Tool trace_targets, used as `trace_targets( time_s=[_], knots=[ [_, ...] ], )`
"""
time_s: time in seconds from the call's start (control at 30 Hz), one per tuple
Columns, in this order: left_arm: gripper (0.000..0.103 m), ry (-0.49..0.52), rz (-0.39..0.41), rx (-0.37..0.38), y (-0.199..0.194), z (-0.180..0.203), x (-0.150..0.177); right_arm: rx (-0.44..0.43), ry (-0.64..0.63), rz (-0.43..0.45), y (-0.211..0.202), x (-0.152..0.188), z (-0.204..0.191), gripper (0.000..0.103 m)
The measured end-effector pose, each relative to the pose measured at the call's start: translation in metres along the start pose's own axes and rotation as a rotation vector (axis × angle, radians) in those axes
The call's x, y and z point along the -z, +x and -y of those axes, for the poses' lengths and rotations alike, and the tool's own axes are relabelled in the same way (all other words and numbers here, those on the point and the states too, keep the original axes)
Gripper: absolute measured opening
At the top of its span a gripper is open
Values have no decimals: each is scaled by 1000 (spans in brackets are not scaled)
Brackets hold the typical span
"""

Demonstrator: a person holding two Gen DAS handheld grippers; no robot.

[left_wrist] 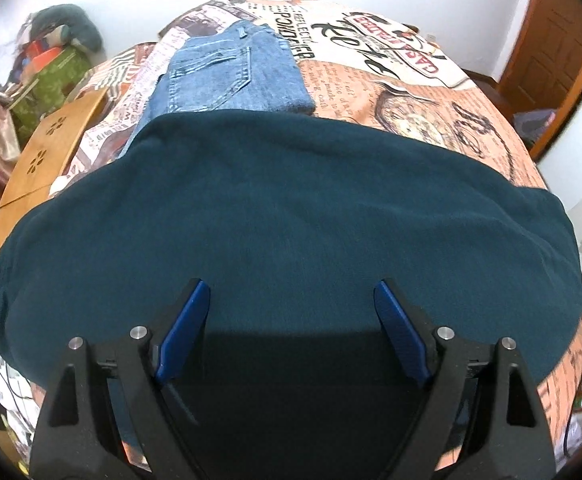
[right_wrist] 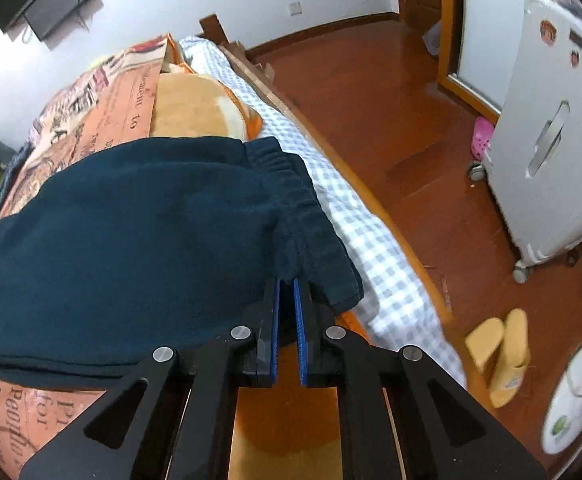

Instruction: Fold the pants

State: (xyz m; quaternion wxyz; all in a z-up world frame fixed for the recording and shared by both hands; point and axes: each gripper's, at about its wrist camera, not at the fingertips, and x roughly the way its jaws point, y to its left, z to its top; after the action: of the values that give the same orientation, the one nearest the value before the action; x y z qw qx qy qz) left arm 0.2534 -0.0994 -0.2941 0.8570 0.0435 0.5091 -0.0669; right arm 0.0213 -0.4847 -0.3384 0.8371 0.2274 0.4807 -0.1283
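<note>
Dark teal pants (left_wrist: 283,216) lie spread across the bed on a newspaper-print cover (left_wrist: 411,92). My left gripper (left_wrist: 291,300) is open, its blue pads wide apart just above the near part of the pants, holding nothing. In the right wrist view the same pants (right_wrist: 131,248) lie with the elastic waistband (right_wrist: 291,192) toward the bed's right side. My right gripper (right_wrist: 287,292) is shut on the waistband's near corner. Folded blue jeans (left_wrist: 231,76) lie beyond the teal pants.
A wooden board (left_wrist: 51,152) lies at the bed's left edge, with clutter and a green box (left_wrist: 51,80) beyond. A checked sheet (right_wrist: 351,220) hangs at the right edge. On the wooden floor stand a white fridge (right_wrist: 551,140), yellow slippers (right_wrist: 499,356) and a fan (right_wrist: 575,392).
</note>
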Motion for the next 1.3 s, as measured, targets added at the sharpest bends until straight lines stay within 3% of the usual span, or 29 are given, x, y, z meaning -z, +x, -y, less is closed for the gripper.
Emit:
trace_targets(
  time_s=[0.07,0.17,0.23,0.3,0.43,0.47,0.6,0.73,0.87,1.1,1.2,1.3],
  knots=[
    [85,8,-3,20,-7,-7,-3,-4,7,-17,-12,-9,-3,11],
    [85,10,39,-1,-19,-26,-15,-84,2,27,-41,-23,-19,15],
    [85,9,61,-37,-21,-43,-31,-115,-51,79,-60,-33,-41,34],
    [84,-5,82,-41,-20,-63,-48,-155,-118,124,-73,-42,-71,43],
    [56,-59,25,24,5,-96,-77,-282,-192,123,-72,-49,-121,45],
    [54,-73,3,50,15,-101,-83,-318,-207,111,-67,-49,-136,45],
    [54,-88,-61,85,51,-103,-96,-376,-269,50,-43,-44,-179,45],
    [54,-68,-85,58,80,-93,-105,-376,-362,-42,-14,-32,-217,45],
    [57,-66,-60,34,85,-90,-118,-352,-395,-146,11,-14,-225,45],
    [60,-23,-55,-30,85,-83,-118,-378,-397,-155,-10,13,-197,46],
    [60,-47,-70,-28,74,-82,-118,-365,-402,-158,-18,21,-189,46],
    [60,-24,-36,-9,49,-68,-117,-334,-386,-148,-26,22,-180,47]
  ],
)
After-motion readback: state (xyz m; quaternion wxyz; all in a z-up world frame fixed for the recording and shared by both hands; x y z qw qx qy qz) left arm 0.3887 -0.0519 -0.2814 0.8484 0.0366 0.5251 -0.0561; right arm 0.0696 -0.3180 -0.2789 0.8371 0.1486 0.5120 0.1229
